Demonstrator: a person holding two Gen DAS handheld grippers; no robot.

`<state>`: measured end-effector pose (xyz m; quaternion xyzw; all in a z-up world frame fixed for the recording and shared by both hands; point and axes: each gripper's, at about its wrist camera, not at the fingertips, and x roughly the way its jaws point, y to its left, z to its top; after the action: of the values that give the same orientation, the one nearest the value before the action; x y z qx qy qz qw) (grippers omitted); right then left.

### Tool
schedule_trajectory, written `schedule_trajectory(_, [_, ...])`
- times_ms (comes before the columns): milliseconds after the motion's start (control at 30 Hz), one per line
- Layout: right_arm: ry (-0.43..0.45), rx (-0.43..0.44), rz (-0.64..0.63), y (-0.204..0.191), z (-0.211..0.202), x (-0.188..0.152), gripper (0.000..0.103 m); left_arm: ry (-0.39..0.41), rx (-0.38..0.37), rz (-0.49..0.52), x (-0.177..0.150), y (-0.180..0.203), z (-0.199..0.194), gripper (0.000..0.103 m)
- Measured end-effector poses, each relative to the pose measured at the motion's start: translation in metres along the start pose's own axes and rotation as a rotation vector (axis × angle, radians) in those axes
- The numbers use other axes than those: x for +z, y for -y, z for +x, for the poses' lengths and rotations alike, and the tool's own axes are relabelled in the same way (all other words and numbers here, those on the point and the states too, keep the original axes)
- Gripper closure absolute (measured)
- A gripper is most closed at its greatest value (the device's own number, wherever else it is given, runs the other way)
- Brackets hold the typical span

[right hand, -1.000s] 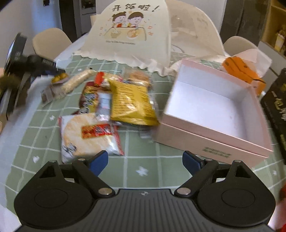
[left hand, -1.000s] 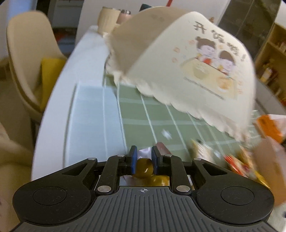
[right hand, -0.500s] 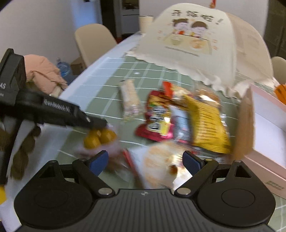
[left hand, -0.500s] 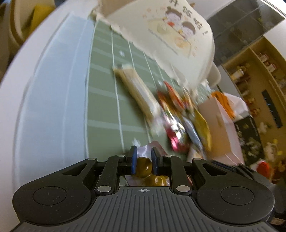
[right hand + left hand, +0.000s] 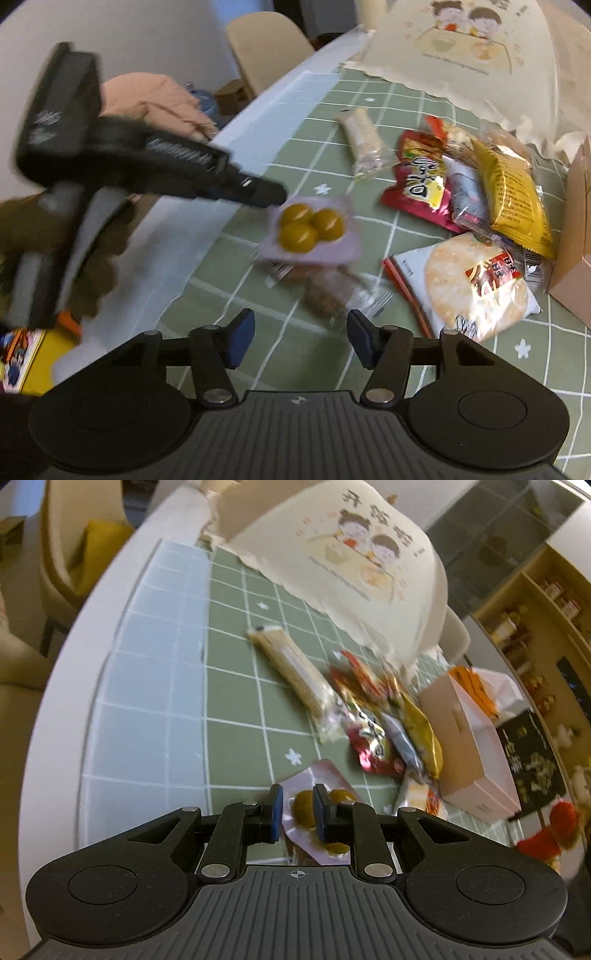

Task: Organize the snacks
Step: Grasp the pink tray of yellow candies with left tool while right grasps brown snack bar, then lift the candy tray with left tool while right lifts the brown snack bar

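My left gripper (image 5: 297, 812) is shut on a pink packet with three yellow balls (image 5: 314, 801) and holds it above the green checked cloth; the right wrist view shows the packet (image 5: 309, 229) in its jaws (image 5: 269, 194). My right gripper (image 5: 301, 339) is open and empty, just in front of a clear packet of brown snack (image 5: 334, 293). More snacks lie in a heap: a long pale bar (image 5: 364, 142), a red packet (image 5: 421, 182), a yellow bag (image 5: 511, 195), a round rice-cracker packet (image 5: 472, 288). The pink box (image 5: 465, 738) stands to their right.
A cream mesh food cover (image 5: 354, 568) stands at the back of the table. An orange bag (image 5: 476, 690) lies behind the box and a black bag (image 5: 532, 764) beside it. A beige chair (image 5: 266, 48) and a pink jacket (image 5: 155, 99) are off the table's left edge.
My left gripper has carried the yellow-ball packet from the back left toward the snack heap. My right gripper has swung left and lower, toward the clear brown-snack packet.
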<state>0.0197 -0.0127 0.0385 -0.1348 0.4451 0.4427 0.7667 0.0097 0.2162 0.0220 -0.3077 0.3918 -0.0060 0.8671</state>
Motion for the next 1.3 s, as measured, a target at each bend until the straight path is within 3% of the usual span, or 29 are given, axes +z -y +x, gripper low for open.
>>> schedule_trajectory(167, [0.062, -0.138, -0.103, -0.009, 0.004, 0.001, 0.040, 0.047, 0.024, -0.015, 0.003, 0.000, -0.015, 0.082])
schedule_trajectory(333, [0.039, -0.114, -0.081, -0.002, 0.035, 0.017, 0.035, 0.046, 0.013, 0.020, 0.007, 0.009, -0.024, 0.082])
schedule_trajectory(400, [0.030, -0.104, -0.101, -0.012, 0.032, 0.014, 0.049, 0.030, 0.002, 0.077, 0.009, 0.019, -0.021, 0.082])
schedule_trajectory(433, [0.025, -0.099, -0.115, -0.017, 0.029, 0.012, 0.061, 0.020, 0.002, 0.115, 0.010, 0.025, -0.019, 0.082])
schedule_trajectory(600, [0.003, -0.121, -0.117, -0.022, 0.002, -0.023, 0.063, -0.029, 0.076, 0.305, 0.006, 0.055, 0.003, 0.082])
schedule_trajectory(967, [0.033, -0.422, 0.328, 0.084, -0.087, -0.106, 0.062, -0.088, 0.200, 0.650, -0.031, 0.099, 0.032, 0.081])
schedule_trajectory(1000, [0.036, -0.444, 0.369, 0.092, -0.090, -0.109, 0.060, -0.104, 0.192, 0.664, -0.033, 0.102, 0.034, 0.080])
schedule_trajectory(1133, [0.054, -0.478, 0.463, 0.115, -0.089, -0.114, 0.055, -0.119, 0.173, 0.732, -0.044, 0.106, 0.038, 0.059])
schedule_trajectory(1300, [0.083, -0.494, 0.458, 0.115, -0.082, -0.116, 0.038, -0.141, 0.148, 0.684, -0.036, 0.102, 0.039, 0.058])
